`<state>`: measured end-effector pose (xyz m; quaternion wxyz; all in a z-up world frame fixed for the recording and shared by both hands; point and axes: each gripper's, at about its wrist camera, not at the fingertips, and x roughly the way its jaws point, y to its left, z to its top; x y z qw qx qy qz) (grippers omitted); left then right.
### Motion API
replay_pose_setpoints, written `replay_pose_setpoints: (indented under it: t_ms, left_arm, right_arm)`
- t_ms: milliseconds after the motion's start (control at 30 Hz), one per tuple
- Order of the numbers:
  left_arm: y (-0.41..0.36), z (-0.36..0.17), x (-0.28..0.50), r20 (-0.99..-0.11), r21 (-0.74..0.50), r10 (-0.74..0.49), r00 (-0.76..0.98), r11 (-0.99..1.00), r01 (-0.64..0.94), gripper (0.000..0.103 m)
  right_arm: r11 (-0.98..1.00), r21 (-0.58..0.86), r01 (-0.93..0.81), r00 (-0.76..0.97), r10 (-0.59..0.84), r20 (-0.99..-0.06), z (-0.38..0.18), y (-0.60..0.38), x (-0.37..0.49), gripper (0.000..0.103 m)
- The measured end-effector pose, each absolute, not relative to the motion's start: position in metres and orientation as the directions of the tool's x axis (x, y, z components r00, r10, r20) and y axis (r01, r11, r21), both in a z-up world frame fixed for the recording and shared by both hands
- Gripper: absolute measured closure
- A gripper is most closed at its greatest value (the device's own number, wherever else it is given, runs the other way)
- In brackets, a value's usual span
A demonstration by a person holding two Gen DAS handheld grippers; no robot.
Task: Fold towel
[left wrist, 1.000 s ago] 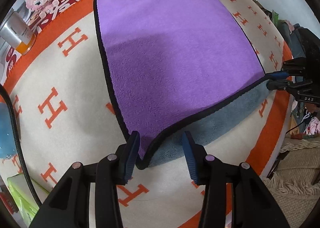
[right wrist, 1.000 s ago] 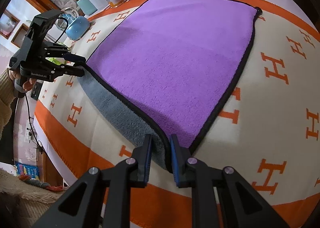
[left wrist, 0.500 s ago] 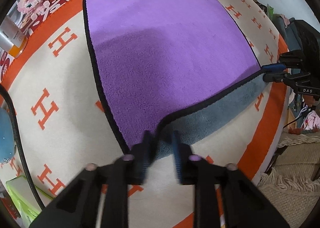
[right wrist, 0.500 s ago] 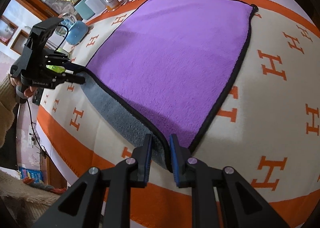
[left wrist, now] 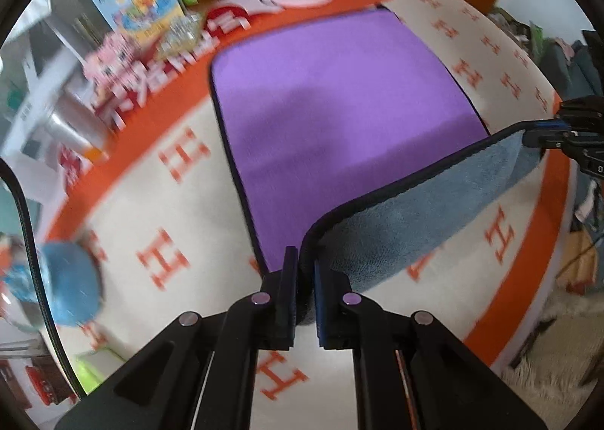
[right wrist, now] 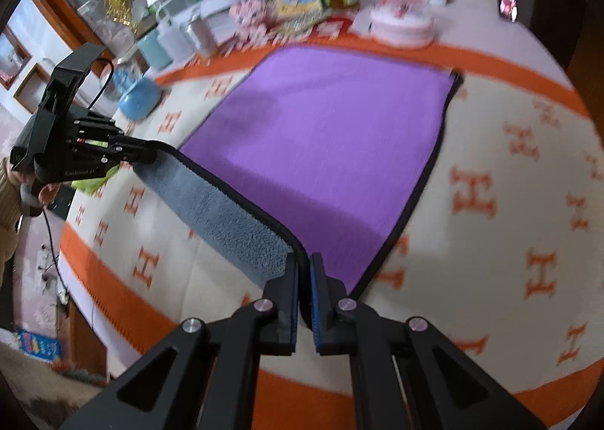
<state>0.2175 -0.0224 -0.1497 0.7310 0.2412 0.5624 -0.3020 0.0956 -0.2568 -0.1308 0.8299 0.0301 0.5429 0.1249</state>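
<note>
Left gripper (left wrist: 305,275): jaws clamped on towel (left wrist: 339,109) near corner.
Right gripper (right wrist: 304,279): jaws clamped on other near corner.
Near edge: lifted, grey underside showing.
Far edge: flat on table (right wrist: 509,184).

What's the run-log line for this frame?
phase: lifting near edge | left gripper: shut on towel corner | right gripper: shut on other corner | grey underside showing

Towel (left wrist: 339,109) on tablecloth (left wrist: 124,226), clutter behind.

left wrist: close, looks along towel (left wrist: 339,105) | right wrist: same | shared: towel
</note>
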Motion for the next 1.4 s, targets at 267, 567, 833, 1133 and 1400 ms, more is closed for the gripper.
replay_pose_setpoints:
  t_ms: [267, 567, 833, 1133, 1400]
  left_arm:
    - [-0.057, -0.132, 0.287, -0.938, 0.151, -0.091, 0.333, 0.759, 0.633, 0.097]
    - [-0.088, -0.149, 0.369, -0.903, 0.208, -0.026, 0.429, 0.847, 0.49, 0.097]
    - [-0.107, -0.187, 0.407, -0.896, 0.246, 0.037, 0.443, 0.872, 0.423, 0.097]
    - [-0.111, -0.215, 0.421, -0.903, 0.236, 0.056, 0.425, 0.893, 0.384, 0.09]
    - [-0.096, -0.203, 0.417, -0.906, 0.176, 0.019, 0.423, 0.926, 0.335, 0.058]
  right_arm:
    - [0.99, 0.13, -0.054, 0.467, 0.14, -0.873, -0.114, -0.284, 0.161, 0.098]
    - [0.991, 0.109, 0.078, 0.51, 0.054, -0.858, -0.124, -0.321, 0.242, 0.098]
    - [0.993, 0.063, 0.1, 0.485, 0.006, -0.875, -0.155, -0.333, 0.283, 0.098]
    - [0.995, -0.006, 0.103, 0.45, -0.052, -0.891, -0.181, -0.336, 0.3, 0.091]
    - [0.994, -0.084, 0.071, 0.487, -0.108, -0.866, -0.167, -0.329, 0.292, 0.071]
